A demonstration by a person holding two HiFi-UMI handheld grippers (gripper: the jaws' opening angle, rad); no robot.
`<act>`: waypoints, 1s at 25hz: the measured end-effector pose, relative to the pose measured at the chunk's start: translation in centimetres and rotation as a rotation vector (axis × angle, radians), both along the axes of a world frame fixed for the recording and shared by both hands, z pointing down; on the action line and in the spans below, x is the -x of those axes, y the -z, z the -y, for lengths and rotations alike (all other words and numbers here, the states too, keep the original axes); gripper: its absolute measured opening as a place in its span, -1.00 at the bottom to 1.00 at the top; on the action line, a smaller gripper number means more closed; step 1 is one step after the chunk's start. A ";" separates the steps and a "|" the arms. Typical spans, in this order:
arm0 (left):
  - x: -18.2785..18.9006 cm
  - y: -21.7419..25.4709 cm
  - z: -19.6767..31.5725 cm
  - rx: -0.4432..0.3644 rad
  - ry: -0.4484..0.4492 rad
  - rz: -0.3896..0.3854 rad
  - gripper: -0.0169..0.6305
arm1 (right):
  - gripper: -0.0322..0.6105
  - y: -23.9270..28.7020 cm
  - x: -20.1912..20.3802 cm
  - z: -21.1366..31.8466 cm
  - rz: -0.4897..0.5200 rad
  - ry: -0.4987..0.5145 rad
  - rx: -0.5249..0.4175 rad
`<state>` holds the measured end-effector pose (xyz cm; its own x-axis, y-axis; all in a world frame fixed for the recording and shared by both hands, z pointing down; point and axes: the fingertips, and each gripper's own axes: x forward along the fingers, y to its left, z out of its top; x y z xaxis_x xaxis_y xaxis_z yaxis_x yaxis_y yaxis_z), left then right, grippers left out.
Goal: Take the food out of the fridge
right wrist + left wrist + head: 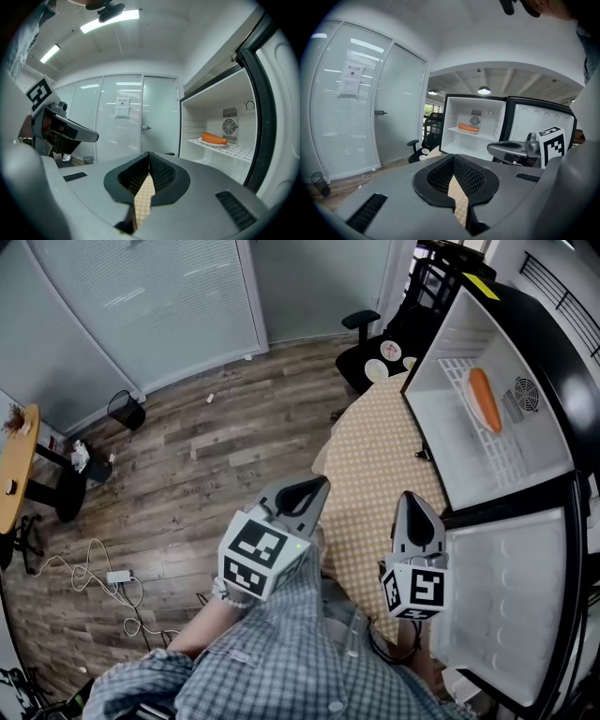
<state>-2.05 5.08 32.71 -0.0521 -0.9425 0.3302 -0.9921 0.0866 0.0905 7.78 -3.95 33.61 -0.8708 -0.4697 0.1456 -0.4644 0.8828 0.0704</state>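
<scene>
Head view: fridge [469, 334] open, food [484, 399] on shelf [492, 457]; left gripper [322, 484], right gripper [410, 496] outside.

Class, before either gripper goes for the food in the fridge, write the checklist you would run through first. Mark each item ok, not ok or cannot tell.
1. Fridge door swung open: ok, the inside is fully exposed.
2. Food located: ok, one sausage lies on the wire shelf.
3. Left gripper free to grasp: ok, nothing between its jaws.
4. Right gripper free to grasp: ok, nothing between its jaws.
5. Jaws spread for the grasp: not ok, both pairs are together.
6. Way to the sausage unobstructed: ok, nothing else stands on the shelf in front of it.
</scene>
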 end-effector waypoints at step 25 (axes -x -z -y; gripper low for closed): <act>0.4 -1.1 13.9 0.026 -0.359 -0.037 -0.93 | -0.87 -1.5 -3.0 9.2 -0.027 -0.376 0.060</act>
